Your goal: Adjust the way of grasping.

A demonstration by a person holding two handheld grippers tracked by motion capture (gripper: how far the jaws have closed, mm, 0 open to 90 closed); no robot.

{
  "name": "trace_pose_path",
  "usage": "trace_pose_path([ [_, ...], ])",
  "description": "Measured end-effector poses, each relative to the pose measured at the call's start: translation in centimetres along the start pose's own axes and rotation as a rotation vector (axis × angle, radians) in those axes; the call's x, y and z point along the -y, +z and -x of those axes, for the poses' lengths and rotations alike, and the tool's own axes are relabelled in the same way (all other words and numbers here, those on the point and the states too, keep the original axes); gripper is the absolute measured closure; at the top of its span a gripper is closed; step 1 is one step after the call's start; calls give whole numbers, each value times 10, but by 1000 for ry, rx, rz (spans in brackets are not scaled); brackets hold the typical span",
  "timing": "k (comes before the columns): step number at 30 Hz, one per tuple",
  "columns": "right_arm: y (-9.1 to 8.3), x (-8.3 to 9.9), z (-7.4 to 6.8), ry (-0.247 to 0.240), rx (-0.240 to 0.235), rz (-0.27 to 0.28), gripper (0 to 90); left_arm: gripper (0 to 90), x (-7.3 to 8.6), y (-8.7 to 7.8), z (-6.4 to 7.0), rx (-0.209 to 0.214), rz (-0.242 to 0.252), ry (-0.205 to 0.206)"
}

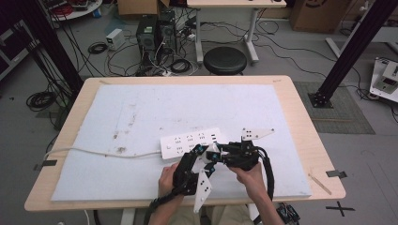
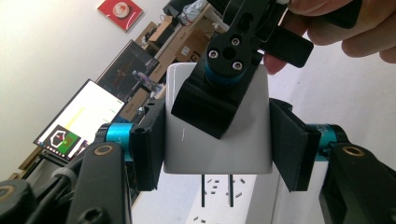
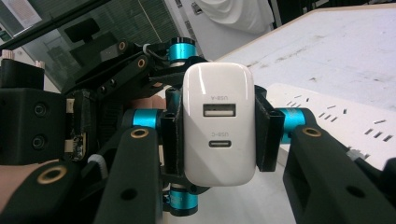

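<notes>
A white USB charger point(image 3: 218, 135) hangs a little above the table, gripped from two directions. Its USB-A and USB-C ports face the right gripper view, where my right gripper point(image 3: 218, 136) is shut on its two sides. In the left gripper view the same charger point(image 2: 252, 149) sits between my left gripper's point(image 2: 218, 142) pads, prongs pointing down, with one jaw of the other gripper across its front. From above, the left gripper point(image 1: 199, 158) and right gripper point(image 1: 226, 153) meet at the charger point(image 1: 212, 152), just in front of a white power strip point(image 1: 190, 143).
The power strip's white cable point(image 1: 94, 152) runs left off the white foam mat point(image 1: 141, 108) that covers the wooden table point(image 1: 300, 117). A black stool point(image 1: 225, 60) stands beyond the far edge, and computer towers point(image 1: 155, 33) and loose cables lie on the floor.
</notes>
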State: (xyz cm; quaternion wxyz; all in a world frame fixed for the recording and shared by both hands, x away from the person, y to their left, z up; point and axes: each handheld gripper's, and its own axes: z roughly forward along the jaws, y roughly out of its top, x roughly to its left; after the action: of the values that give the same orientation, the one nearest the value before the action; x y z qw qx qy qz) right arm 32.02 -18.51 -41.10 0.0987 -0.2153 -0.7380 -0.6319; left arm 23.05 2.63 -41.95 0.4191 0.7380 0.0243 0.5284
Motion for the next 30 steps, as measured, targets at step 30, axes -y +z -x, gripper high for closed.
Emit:
trace_pose_path([
  [30,-1,3,-1,1,65,-5,634,292,4,4,-1,58,-19,-64],
])
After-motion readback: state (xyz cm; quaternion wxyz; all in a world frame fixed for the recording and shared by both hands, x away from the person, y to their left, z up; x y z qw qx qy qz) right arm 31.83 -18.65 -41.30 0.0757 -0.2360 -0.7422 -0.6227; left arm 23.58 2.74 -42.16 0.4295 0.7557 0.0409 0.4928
